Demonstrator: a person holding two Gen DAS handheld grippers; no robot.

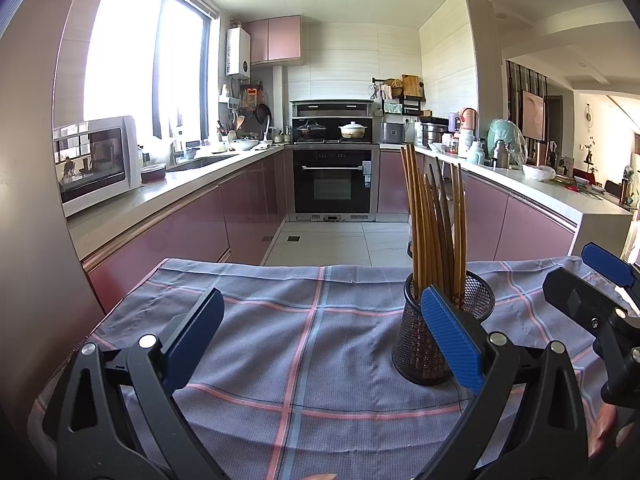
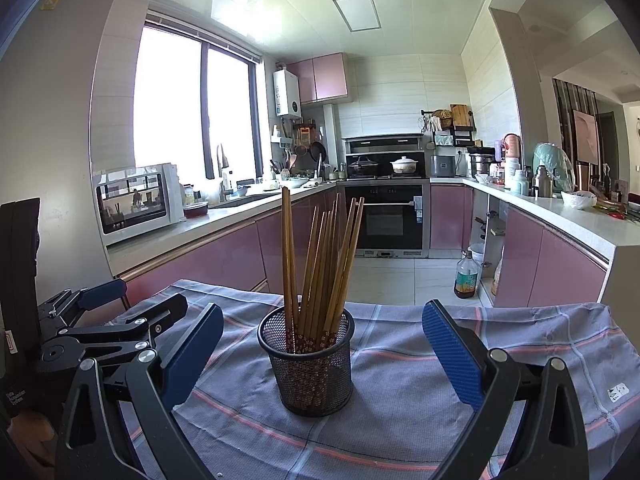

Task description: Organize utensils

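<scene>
A black mesh cup stands upright on the checked cloth, with several wooden chopsticks standing in it. My right gripper is open and empty, its blue pads either side of the cup with a gap on each side. In the left wrist view the cup and chopsticks stand right of centre, partly behind my right pad. My left gripper is open and empty over bare cloth, left of the cup. The right gripper shows at the right edge, the left gripper at the left edge.
The grey-blue cloth with pink lines covers the table. Beyond its far edge lie the kitchen floor, pink cabinets and an oven. A microwave stands on the left counter. A bottle stands on the floor.
</scene>
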